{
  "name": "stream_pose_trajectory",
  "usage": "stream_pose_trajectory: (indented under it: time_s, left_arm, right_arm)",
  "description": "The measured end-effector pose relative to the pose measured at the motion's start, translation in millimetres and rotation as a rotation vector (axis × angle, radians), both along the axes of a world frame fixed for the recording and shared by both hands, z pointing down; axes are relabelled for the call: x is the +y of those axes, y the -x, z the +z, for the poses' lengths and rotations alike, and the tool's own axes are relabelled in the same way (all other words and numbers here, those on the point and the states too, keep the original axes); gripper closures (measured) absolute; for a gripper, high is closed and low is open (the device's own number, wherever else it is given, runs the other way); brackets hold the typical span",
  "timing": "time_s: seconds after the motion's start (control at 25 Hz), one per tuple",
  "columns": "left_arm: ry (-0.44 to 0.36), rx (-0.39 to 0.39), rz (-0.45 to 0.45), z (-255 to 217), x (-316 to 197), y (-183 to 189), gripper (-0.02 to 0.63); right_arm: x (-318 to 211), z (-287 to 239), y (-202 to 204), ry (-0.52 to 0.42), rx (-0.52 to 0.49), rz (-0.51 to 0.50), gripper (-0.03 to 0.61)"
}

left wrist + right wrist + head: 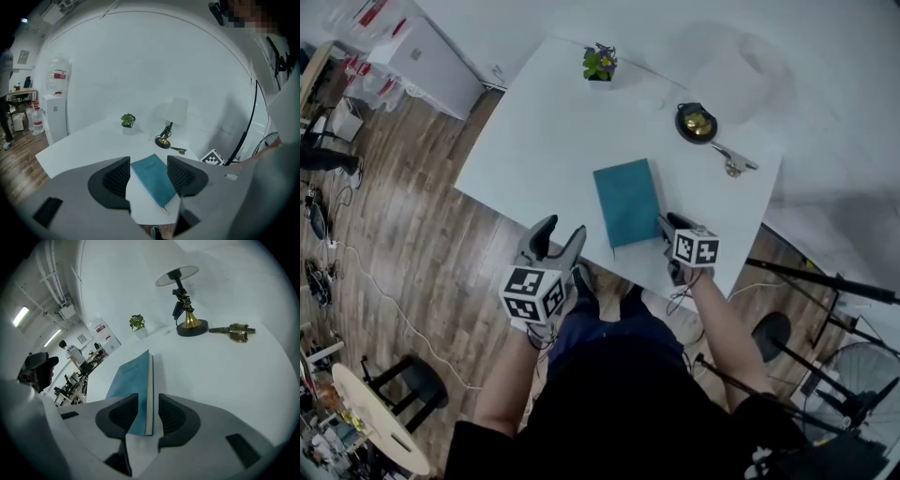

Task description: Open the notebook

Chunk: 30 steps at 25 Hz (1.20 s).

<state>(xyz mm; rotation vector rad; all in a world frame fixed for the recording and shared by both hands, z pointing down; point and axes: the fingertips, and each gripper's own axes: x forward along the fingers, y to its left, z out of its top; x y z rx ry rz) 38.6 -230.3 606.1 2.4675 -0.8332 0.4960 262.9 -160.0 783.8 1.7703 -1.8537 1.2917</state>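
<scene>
Teal notebook [626, 202] closed, lying flat, frame centre, on white tabletop [544, 122]. My right tool [147, 416] open, notebook's near corner between jaws, not pinched. My left tool [148, 176] open, empty. Likely light, stiff-covered, slick: pinch cover edge alone.

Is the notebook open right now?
No, the notebook lies shut on the table, teal cover up.
</scene>
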Motion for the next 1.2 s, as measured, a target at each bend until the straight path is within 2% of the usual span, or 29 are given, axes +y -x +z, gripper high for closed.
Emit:
stream_pose_trajectory:
  time_s: [0.28,0.52,0.68,0.96,1.2]
  left_arm:
    - [0.024,-0.022,-0.029,4,-9,19,0.382]
    - [0.04,0.005,-0.04,2,-7,15,0.4]
    - [0.041,0.004,-0.043,1,-3,13,0.411]
    - [0.043,0.01,-0.06,2,4,17,0.425]
    - [0.051,0.031,-0.067,3,10,23,0.431]
  right_arm:
    - [-1,12,11,0.037,0.009,-0.055,0.51]
    - [-2,15,12,0.054,-0.021,-0.079,0.512]
    - [0,8,11,0.059,-0.028,-0.1,0.542]
    - [-2,-18,15,0.014,-0.018,-0.104,0.565]
    - [-5,-50,29,-0.041,-0.058,-0.11,0.568]
